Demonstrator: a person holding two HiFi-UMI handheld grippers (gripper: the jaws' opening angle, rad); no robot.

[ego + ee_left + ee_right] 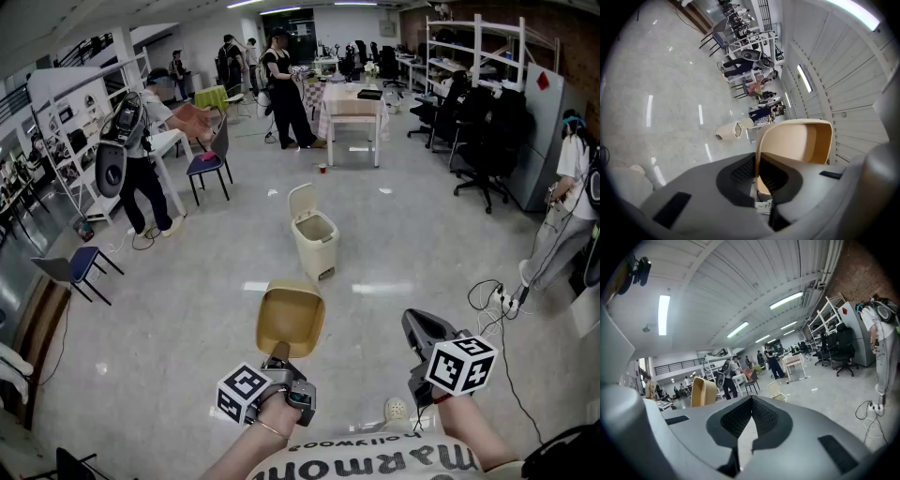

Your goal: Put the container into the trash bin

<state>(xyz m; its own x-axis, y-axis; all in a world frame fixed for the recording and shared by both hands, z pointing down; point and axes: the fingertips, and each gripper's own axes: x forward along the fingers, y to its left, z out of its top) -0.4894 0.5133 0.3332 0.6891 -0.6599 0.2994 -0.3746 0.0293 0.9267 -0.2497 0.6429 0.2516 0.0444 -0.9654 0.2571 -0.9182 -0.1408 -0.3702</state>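
Pinching one wall of the tan, rounded-square container, hollow side up, the left claw holds it short of the open-lidded trash bin; right claw pressed together, empty.

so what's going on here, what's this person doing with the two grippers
A person is carrying a tan, square-mouthed plastic container towards a cream plastic trash bin. The left gripper is shut on the container's rim and holds it in the air above the glossy grey floor. The bin stands on the floor ahead with its lid flipped open, well apart from the container. The right gripper is shut and empty. The container is not yet in the bin.
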